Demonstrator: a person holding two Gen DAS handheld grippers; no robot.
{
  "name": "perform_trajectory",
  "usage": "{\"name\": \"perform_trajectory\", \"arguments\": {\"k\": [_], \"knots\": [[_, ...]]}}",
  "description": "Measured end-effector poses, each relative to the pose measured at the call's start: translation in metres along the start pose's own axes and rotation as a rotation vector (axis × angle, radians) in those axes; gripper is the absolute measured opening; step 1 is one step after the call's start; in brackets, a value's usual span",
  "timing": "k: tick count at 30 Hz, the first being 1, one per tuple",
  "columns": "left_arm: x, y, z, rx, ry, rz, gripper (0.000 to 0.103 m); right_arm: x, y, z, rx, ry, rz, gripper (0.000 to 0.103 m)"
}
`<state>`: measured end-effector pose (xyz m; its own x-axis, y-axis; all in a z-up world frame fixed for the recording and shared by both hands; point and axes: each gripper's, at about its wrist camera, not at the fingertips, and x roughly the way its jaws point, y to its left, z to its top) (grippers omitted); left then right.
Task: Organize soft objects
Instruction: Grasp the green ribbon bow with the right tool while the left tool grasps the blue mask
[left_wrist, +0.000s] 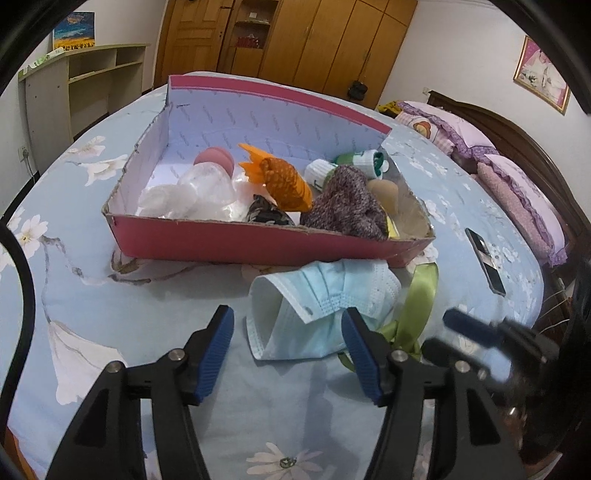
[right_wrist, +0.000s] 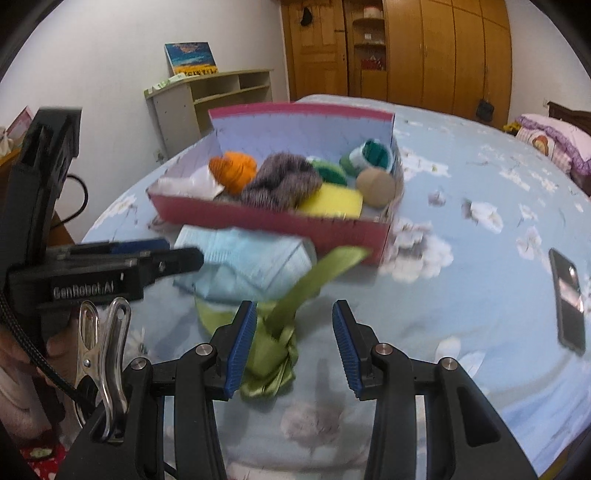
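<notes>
Box (left_wrist: 258, 245) front wall blocks beyond mask (left_wrist: 321, 295).

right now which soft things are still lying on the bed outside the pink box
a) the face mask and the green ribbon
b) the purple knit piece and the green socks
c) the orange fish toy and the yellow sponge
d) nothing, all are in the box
a: the face mask and the green ribbon lie on the bedspread in front of the pink box, between the open left gripper and right gripper.

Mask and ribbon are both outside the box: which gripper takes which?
Left gripper for the blue face mask: its open jaws frame it. Right gripper for the green ribbon: the knot lies between its open jaws. Both lie before the pink box.
</notes>
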<state>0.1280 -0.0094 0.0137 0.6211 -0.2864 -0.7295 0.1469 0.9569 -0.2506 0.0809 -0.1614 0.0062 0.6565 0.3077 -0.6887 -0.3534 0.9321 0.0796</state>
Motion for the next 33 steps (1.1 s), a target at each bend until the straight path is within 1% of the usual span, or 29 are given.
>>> {"name": "perform_trajectory", "arguments": {"k": [6,12,15,18,22,28,33], "knots": [[0.011,-0.001,-0.001,-0.004,0.017,0.007,0.065,0.005,-0.001,-0.010,0.028,0.018,0.051,0.044],[0.023,-0.008,0.000,-0.003,0.027,-0.013,0.064,0.011,0.001,-0.016,0.029,0.036,0.094,0.044],[0.027,-0.012,0.000,0.004,0.023,-0.027,0.064,0.016,0.004,-0.019,0.025,0.047,0.103,0.044],[0.030,-0.019,-0.001,0.020,0.018,-0.039,0.064,0.021,0.008,-0.022,0.008,0.062,0.090,0.043],[0.038,-0.025,0.002,0.025,0.022,-0.033,0.064,0.025,0.010,-0.025,-0.008,0.064,0.077,0.039],[0.045,-0.032,0.006,0.027,0.022,-0.034,0.064,0.024,0.007,-0.028,0.004,0.063,0.098,0.029],[0.048,-0.033,0.006,0.017,0.032,-0.026,0.063,0.023,0.008,-0.030,0.006,0.061,0.100,0.027]]}}
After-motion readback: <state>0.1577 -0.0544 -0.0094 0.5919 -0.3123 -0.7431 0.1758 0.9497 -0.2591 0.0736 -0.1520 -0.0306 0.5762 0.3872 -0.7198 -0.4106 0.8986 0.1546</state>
